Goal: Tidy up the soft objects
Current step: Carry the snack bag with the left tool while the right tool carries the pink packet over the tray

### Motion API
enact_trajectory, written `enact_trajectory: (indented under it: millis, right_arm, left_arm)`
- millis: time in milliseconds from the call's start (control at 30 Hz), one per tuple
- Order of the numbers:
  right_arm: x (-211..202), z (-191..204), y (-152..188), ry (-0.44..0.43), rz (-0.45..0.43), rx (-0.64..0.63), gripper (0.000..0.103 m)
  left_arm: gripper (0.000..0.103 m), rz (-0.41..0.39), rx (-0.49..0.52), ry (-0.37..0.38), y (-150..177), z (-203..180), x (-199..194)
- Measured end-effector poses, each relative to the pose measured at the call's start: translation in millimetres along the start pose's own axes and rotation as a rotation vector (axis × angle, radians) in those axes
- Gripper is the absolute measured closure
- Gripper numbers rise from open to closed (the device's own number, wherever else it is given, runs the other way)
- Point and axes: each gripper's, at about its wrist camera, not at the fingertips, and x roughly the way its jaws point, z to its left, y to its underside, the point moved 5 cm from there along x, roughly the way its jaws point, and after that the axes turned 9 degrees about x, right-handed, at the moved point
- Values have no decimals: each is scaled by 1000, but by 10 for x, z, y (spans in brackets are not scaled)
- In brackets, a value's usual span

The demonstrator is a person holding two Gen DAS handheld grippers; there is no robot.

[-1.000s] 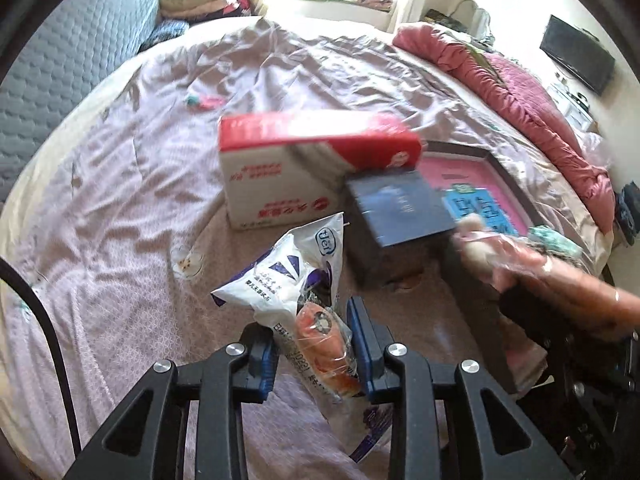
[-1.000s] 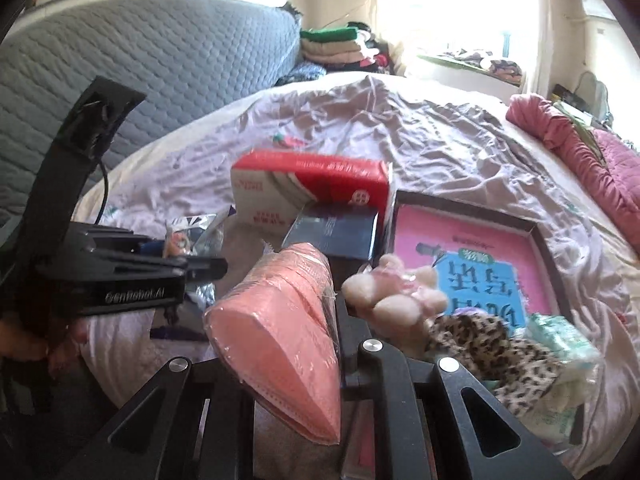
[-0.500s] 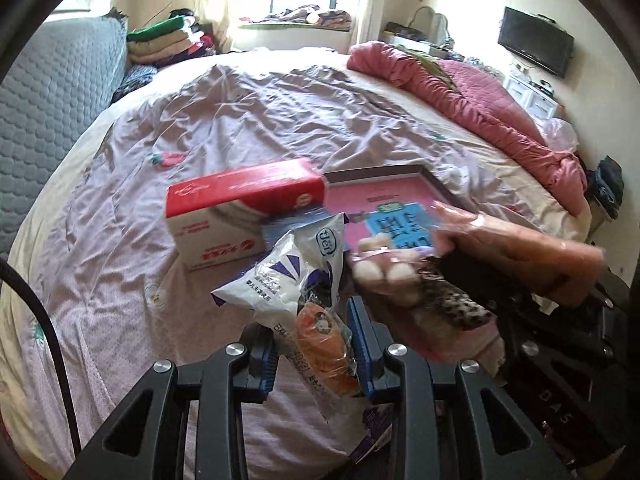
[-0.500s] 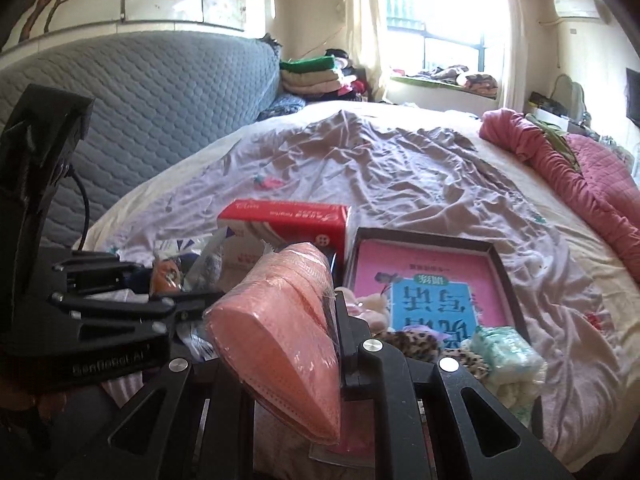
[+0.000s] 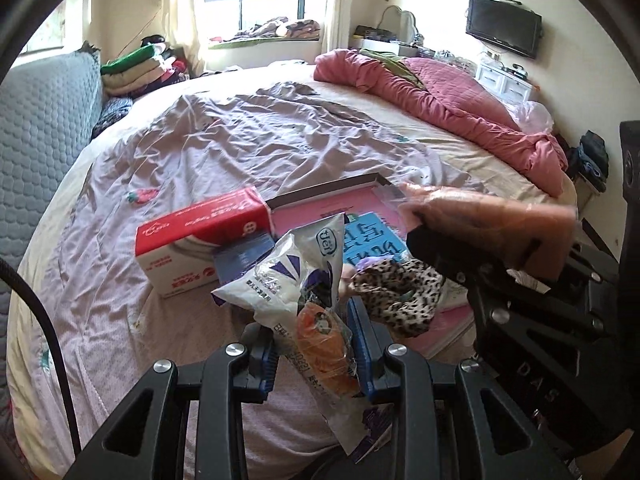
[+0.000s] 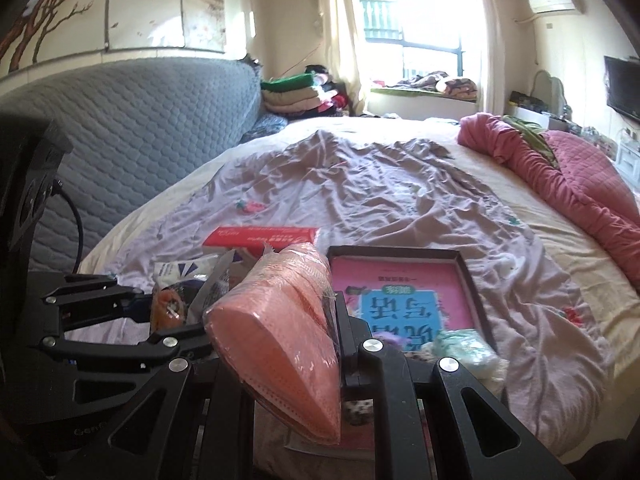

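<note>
My left gripper (image 5: pixel 314 346) is shut on a white and purple plastic packet (image 5: pixel 292 280) with an orange picture, held above the bed. My right gripper (image 6: pixel 280 344) is shut on a clear-wrapped stack of orange face masks (image 6: pixel 280 332); the stack also shows at the right in the left wrist view (image 5: pixel 488 220). A leopard-print soft item (image 5: pixel 400 292) lies on the pink book in a black tray (image 6: pixel 464 276). A pale green packet (image 6: pixel 468 348) lies at the tray's near corner.
A red and white box (image 5: pixel 200 240) and a dark blue box (image 5: pixel 244 258) sit left of the tray on the lilac sheet (image 5: pixel 224 148). A pink quilt (image 5: pixel 440 104) lies along the right. A grey headboard (image 6: pixel 132 140) and folded clothes (image 6: pixel 300 96) are at the back left.
Both grippers have lifted and tilted up with their loads, so more of the room shows. The bed items now sit lower in both views. Both grips are unchanged.
</note>
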Motion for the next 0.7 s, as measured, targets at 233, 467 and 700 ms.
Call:
enact_trajectory:
  millis: [233, 467, 700]
  right_arm:
    - [-152, -313, -65, 31, -27, 62, 87]
    - [-230, -564, -82, 51, -44, 106, 87]
    - [-142, -794, -11, 56, -22, 158, 86]
  left_arm:
    - [71, -7, 33, 8, -128, -195, 5]
    - [71, -6, 54, 9, -226, -321, 79]
    - [71, 30, 53, 36, -268, -409, 359]
